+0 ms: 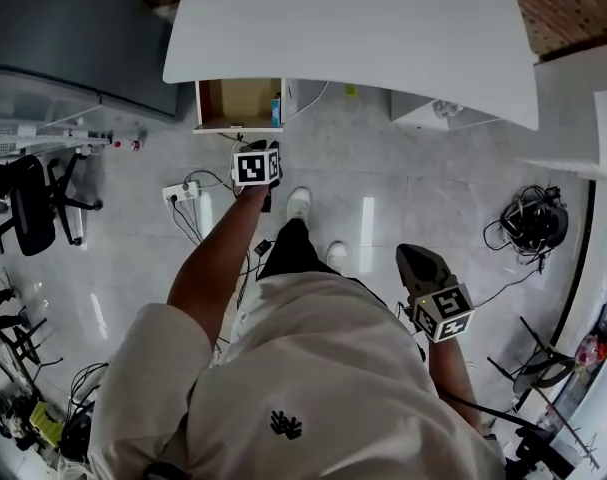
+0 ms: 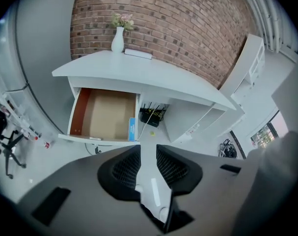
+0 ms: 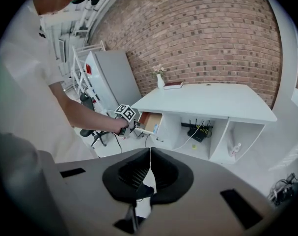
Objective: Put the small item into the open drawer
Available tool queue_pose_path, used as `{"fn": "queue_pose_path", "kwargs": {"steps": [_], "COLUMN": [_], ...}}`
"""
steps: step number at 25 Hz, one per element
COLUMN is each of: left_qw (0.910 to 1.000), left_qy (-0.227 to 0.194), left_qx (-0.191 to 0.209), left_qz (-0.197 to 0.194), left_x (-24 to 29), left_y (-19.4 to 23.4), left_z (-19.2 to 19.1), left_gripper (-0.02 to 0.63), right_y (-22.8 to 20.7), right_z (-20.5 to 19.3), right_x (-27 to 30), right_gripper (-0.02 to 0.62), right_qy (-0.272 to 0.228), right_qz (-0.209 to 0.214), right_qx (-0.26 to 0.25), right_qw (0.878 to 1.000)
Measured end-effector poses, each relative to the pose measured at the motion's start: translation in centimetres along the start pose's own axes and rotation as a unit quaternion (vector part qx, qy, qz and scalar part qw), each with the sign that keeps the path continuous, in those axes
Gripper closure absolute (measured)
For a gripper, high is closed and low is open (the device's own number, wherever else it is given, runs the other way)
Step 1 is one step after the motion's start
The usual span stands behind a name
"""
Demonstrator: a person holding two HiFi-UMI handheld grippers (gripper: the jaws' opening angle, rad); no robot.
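Note:
Under the white desk [image 1: 353, 28] the drawer [image 1: 233, 103] stands pulled out, its brown inside showing. A small blue item [image 2: 132, 128] stands on edge against the drawer's right wall; it also shows in the head view as the blue item [image 1: 276, 109]. My left gripper [image 2: 148, 154] hangs in front of the drawer's right corner, a little back from it, jaws open with only floor seen between them. In the head view the left gripper [image 1: 255, 151] is just below the drawer front. My right gripper [image 3: 149, 165] is shut and empty, held low by my right hip [image 1: 411, 258].
A vase of flowers [image 2: 118, 38] and a book [image 2: 138, 53] sit on the desk top. A router [image 2: 151, 116] is in the open bay under the desk. On the floor lie a power strip [image 1: 181, 193] with cables, a cable pile [image 1: 531, 220] and an office chair [image 1: 28, 203].

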State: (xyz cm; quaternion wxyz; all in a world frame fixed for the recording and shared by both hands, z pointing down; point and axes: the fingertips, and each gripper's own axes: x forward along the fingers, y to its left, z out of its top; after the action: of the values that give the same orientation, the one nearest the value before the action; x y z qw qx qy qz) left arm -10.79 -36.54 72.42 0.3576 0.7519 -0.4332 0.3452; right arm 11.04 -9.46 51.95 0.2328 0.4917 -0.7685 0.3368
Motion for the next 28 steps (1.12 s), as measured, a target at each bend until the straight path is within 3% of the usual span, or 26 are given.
{"fn": "queue_pose_path", "kwargs": {"steps": [6, 17, 22, 28], "left_qw": [0.9988, 0.9871, 0.9818, 0.9762], "left_qy": [-0.028, -0.101, -0.109, -0.127], "left_qx": [-0.008, -0.015, 0.015, 0.052], "left_qz": [-0.039, -0.123, -0.155, -0.168], "left_x": [-7.7, -22.9, -28.0, -32.5], "left_y": [-4.9, -15.6, -20.4, -23.8], "left_z": [-4.7, -13.5, -17.2, -18.7], "left_gripper": [0.565, 0.577, 0.577, 0.577], "right_y": [1.3, 5.4, 6.7, 7.8], "right_z": [-3.2, -8.6, -9.9, -10.4], "right_x": [-4.3, -9.9, -12.2, -13.9], "right_gripper": [0.565, 0.565, 0.565, 0.565], "right_qy": [-0.018, -0.043, -0.053, -0.063], "right_qz": [0.031, 0.09, 0.11, 0.121], "right_qx": [-0.031, -0.091, -0.096, -0.114], "right_qw": [0.999, 0.991, 0.988, 0.984]}}
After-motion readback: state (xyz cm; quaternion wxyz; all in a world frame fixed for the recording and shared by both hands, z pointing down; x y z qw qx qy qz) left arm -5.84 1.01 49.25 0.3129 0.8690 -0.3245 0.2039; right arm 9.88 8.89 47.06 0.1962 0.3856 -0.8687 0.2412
